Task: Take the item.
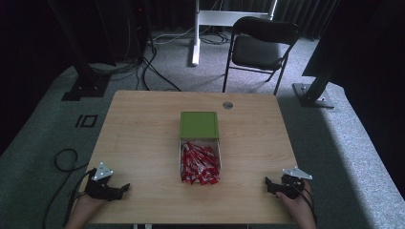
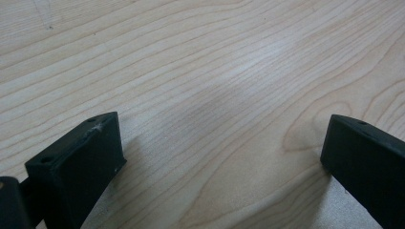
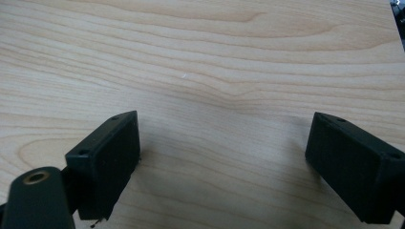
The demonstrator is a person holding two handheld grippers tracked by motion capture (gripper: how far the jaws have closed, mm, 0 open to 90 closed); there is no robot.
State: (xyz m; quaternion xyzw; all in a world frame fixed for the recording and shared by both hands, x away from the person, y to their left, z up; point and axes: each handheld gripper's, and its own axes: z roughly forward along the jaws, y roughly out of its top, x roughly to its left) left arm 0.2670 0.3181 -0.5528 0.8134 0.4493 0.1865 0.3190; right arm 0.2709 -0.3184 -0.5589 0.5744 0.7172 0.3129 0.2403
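Each hand carried a small black two-jaw gripper. The left gripper [image 1: 125, 187] bore a pale grey three-cornered plate on top, dotted with small dark holes near its corners, and a black cable trailed from it in a loop over the grey carpet. The right gripper [image 1: 267, 182] had the same grey plate, with a thin black cable running back along the hand. In the left gripper view the jaws were matte black rectangular blocks with flat faces and a screw hole sunk in the top of each; the left one showed pale scuffing along its upper edge. In the right gripper view a brass-coloured threaded insert sat in a rounded black part behind one jaw.
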